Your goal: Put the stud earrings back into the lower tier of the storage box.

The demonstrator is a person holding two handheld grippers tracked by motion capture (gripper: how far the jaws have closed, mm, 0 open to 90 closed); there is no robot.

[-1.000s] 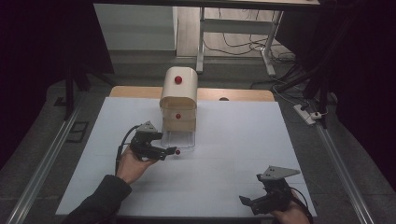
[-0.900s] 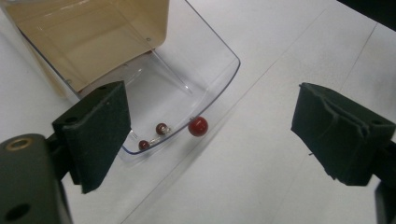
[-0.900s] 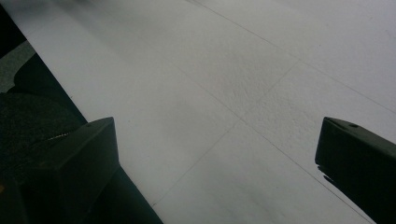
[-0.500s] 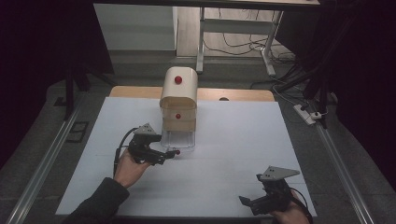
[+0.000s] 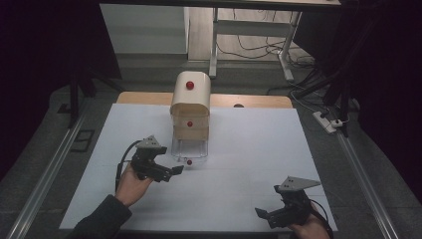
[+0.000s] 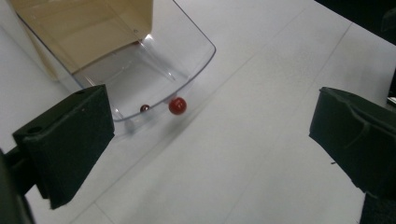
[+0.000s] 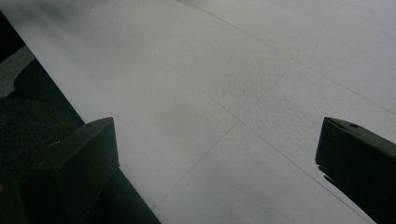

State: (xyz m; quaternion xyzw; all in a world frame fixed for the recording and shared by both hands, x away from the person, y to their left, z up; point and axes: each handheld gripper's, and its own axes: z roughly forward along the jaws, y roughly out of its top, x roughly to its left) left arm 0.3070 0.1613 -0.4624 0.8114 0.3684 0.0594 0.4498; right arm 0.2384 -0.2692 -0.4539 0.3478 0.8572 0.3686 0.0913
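Now | left gripper (image 5: 171, 172) open, backed off slightly toward the near side | clear drawer (image 5: 189, 149) pulled out, red knob (image 5: 189, 162) just beyond jaws | right gripper (image 5: 272, 215) open, idle near-right | drawer-opening looks done.

Clear drawer (image 6: 140, 79) pulled out, red knob (image 6: 177, 106) frontward.

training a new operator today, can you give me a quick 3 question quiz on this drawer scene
1. True or false: the clear drawer of the cream cabinet is pulled out.
2. Which gripper is nearer the drawer's red knob: A left gripper, B right gripper?
3. Fill in: the left gripper's jaws are ____, with the knob not between them.

Key: 1 true; 2 A; 3 open
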